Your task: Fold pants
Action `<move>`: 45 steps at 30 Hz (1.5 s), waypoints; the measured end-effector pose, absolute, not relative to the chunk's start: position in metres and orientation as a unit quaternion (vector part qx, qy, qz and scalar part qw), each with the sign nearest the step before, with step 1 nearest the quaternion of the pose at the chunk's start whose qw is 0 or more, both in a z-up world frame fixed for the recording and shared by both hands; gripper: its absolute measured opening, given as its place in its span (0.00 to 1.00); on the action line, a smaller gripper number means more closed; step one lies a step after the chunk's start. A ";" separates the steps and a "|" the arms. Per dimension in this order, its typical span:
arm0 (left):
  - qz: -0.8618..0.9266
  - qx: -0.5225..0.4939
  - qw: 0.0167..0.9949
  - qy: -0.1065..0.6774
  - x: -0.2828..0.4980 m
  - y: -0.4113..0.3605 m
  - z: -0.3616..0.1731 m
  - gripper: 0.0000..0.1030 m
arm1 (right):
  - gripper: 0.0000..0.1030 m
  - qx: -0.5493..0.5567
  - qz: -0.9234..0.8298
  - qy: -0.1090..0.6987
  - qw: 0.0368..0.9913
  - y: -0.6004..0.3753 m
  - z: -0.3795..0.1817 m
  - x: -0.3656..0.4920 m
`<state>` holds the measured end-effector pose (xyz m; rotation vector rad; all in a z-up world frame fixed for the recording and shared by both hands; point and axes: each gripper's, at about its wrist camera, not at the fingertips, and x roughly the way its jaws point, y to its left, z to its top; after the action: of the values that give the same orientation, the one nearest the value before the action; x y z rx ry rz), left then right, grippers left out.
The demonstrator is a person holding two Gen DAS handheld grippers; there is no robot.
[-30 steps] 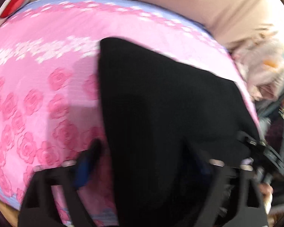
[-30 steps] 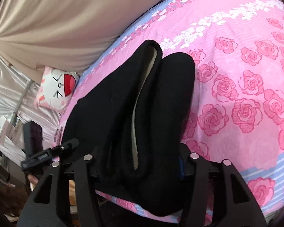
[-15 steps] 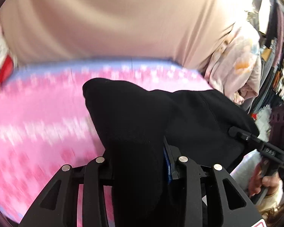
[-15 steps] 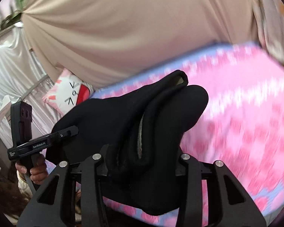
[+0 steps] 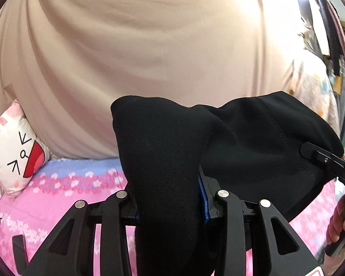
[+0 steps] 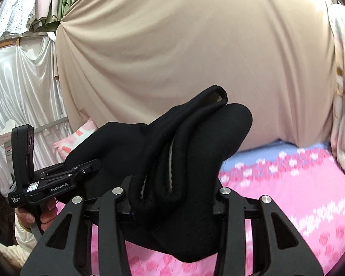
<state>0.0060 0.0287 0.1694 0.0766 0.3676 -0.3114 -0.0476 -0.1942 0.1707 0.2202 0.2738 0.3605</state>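
Pants [image 5: 168,161] now hang in the air above the bed [image 5: 64,197] instead of lying flat on it, bunched tight in both the left tool [image 5: 169,203] and right tool [image 6: 172,197], so a fold-over looks ready.

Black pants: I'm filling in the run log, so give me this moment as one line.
stage: pants held up | left gripper: shut on black pants | right gripper: shut on black pants | below: pink floral bedspread
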 end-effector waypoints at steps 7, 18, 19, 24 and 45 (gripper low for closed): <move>-0.117 0.044 0.975 0.183 0.060 0.017 0.166 0.33 | 0.38 0.103 0.171 0.142 0.969 -0.192 0.172 0.011; -0.103 0.043 0.968 0.227 0.155 0.009 0.135 0.33 | 0.38 0.113 0.169 0.184 0.962 -0.198 0.135 0.105; -0.103 0.045 0.967 0.229 0.165 0.008 0.129 0.33 | 0.38 0.113 0.168 0.187 0.961 -0.199 0.131 0.112; -0.109 0.043 0.961 0.250 0.206 0.004 0.103 0.33 | 0.38 0.122 0.160 0.216 0.955 -0.206 0.101 0.156; -0.116 0.029 0.923 0.367 0.293 0.008 -0.017 0.44 | 0.47 0.184 0.154 0.380 0.893 -0.225 -0.036 0.256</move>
<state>0.2929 0.0085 -0.0172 0.0598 0.7534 -0.2372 0.2555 -0.2252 -0.0357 0.3814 0.7874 0.3200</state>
